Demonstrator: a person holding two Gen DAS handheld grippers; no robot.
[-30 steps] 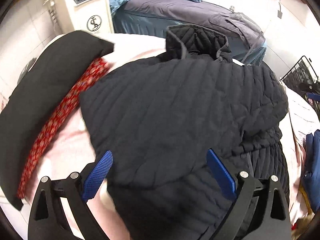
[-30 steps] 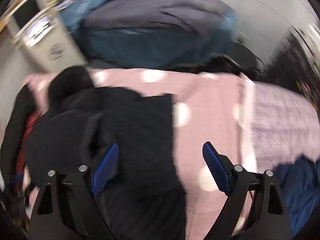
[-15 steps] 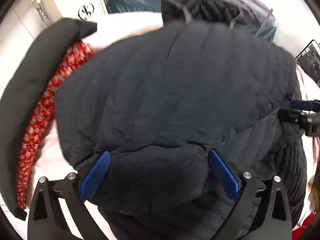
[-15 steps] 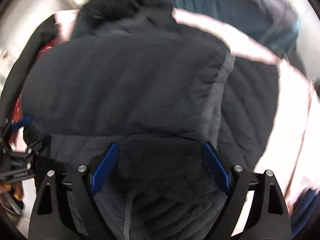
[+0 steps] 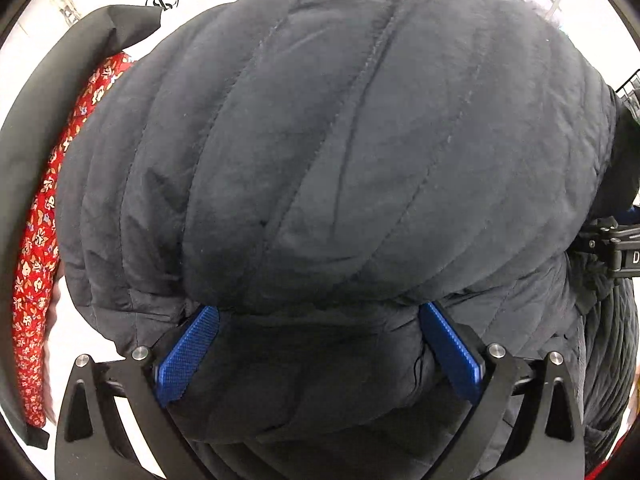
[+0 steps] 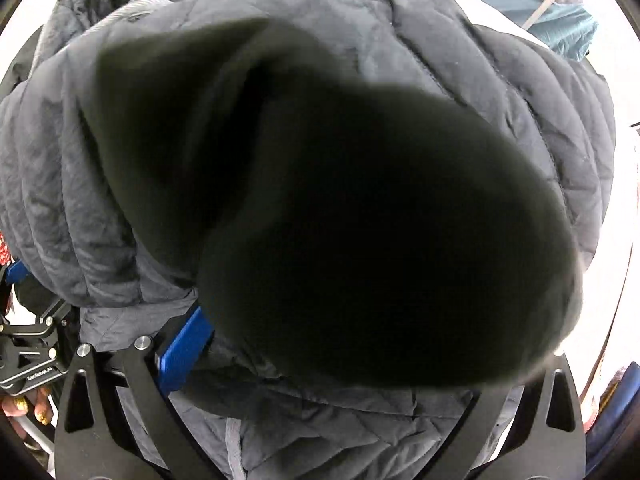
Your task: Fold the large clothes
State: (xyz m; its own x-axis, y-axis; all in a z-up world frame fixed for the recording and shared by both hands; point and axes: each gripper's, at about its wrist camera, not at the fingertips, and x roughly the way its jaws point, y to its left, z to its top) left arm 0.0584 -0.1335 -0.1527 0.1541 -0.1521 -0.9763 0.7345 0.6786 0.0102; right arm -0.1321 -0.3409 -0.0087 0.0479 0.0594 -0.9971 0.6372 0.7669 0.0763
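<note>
We see two grippers. The left gripper has just been spreading its jaws to their widest, and a fold of the one dark quilted jacket bulges between the two blue pads. The right gripper has likewise just opened wide over the same jacket; one pad shows, the other hidden behind dark cloth. Left of the jacket lie a red flowered cloth and a black cloth.
</note>
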